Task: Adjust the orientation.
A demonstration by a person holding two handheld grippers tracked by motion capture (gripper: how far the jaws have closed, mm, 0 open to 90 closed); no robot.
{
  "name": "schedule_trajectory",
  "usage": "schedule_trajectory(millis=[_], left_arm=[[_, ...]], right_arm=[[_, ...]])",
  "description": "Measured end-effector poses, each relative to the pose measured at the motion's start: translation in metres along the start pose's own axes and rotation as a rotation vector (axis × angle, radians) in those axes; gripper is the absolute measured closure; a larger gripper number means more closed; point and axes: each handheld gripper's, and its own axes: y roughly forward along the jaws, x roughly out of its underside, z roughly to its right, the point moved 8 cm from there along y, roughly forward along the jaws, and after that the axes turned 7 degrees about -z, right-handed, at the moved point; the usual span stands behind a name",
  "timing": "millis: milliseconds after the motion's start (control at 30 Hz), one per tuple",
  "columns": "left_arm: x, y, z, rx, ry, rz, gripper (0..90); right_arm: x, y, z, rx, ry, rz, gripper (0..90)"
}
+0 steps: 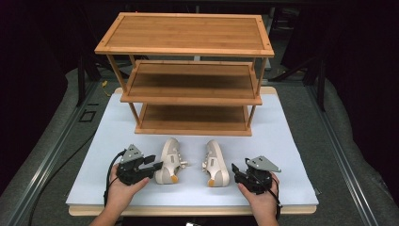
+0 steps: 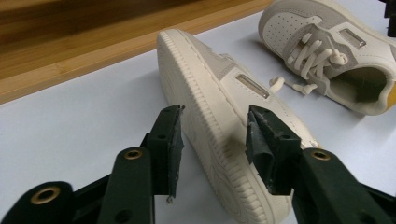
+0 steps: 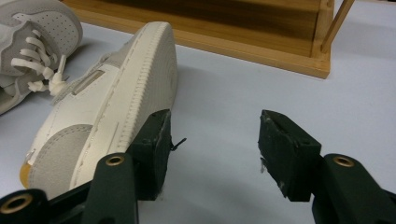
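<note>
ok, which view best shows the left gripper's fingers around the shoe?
Left gripper view: its fingers straddle the left shoe at the sole, not yet pressing. The high view shows that gripper at the shoe's side, small. The right gripper view shows that shoe's laces at its corner.

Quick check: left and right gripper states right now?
Left gripper: open, jaws straddling the left sneaker, not pressing it.
Right gripper: open, holding nothing, beside the right sneaker.

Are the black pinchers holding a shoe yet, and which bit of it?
Not yet. The left gripper has its jaws around the left shoe's sole edge near the heel, not pressing. The right gripper is open beside the right shoe.
</note>
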Motion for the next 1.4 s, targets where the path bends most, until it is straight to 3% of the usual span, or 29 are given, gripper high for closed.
schedule_trajectory(millis=[100,167,200,300,500,633,867,1067,1167,1200,1233,1267,1300,1367,1400], left_arm=[[-0.002,-0.002,0.001,-0.016,0.015,0.009,60.4],[-0.002,-0.003,0.003,-0.016,0.024,0.008,69.6],[-0.003,-0.003,0.007,0.004,0.033,0.003,74.6],[-0.002,-0.001,0.011,0.011,0.047,-0.004,80.2],[-0.002,0.001,0.015,0.012,0.075,-0.020,84.0],[0.000,-0.001,0.013,0.020,0.071,-0.022,87.1],[0.003,-0.007,0.005,-0.025,0.061,-0.021,88.7],[0.017,-0.012,-0.018,-0.102,0.024,-0.058,89.5],[0.022,-0.011,-0.026,-0.103,0.009,-0.082,89.5],[0.029,-0.008,-0.034,-0.101,-0.022,-0.107,89.4],[0.029,-0.008,-0.034,-0.101,-0.022,-0.107,89.4],[0.036,-0.005,-0.043,-0.103,-0.049,-0.140,89.3],[0.036,-0.005,-0.043,-0.103,-0.049,-0.140,89.2],[0.037,-0.003,-0.049,-0.070,-0.103,-0.128,88.2],[0.035,-0.005,-0.052,-0.082,-0.112,-0.113,85.2]], right_arm=[[0.000,0.000,0.001,0.000,0.004,-0.003,43.8],[0.001,0.000,0.003,-0.002,0.011,-0.005,43.8],[0.001,0.000,0.003,-0.001,0.016,-0.007,43.8],[0.002,0.000,0.005,-0.006,0.022,-0.005,43.9],[0.002,0.001,0.009,-0.010,0.045,-0.006,43.8],[0.003,0.000,0.009,-0.015,0.051,-0.015,43.9],[0.004,0.000,0.010,-0.014,0.063,-0.008,45.6],[0.004,0.000,0.010,-0.016,0.068,-0.008,46.1],[0.004,0.000,0.010,-0.021,0.073,-0.011,46.1],[0.004,-0.001,0.010,-0.024,0.078,-0.012,46.5],[0.004,-0.001,0.010,-0.024,0.078,-0.012,46.5],[0.004,-0.001,0.010,-0.025,0.076,-0.013,47.8],[0.004,-0.001,0.010,-0.025,0.076,-0.013,47.8],[0.003,-0.001,0.010,-0.023,0.076,-0.011,49.9],[0.002,-0.002,0.008,-0.026,0.069,-0.007,55.0]])
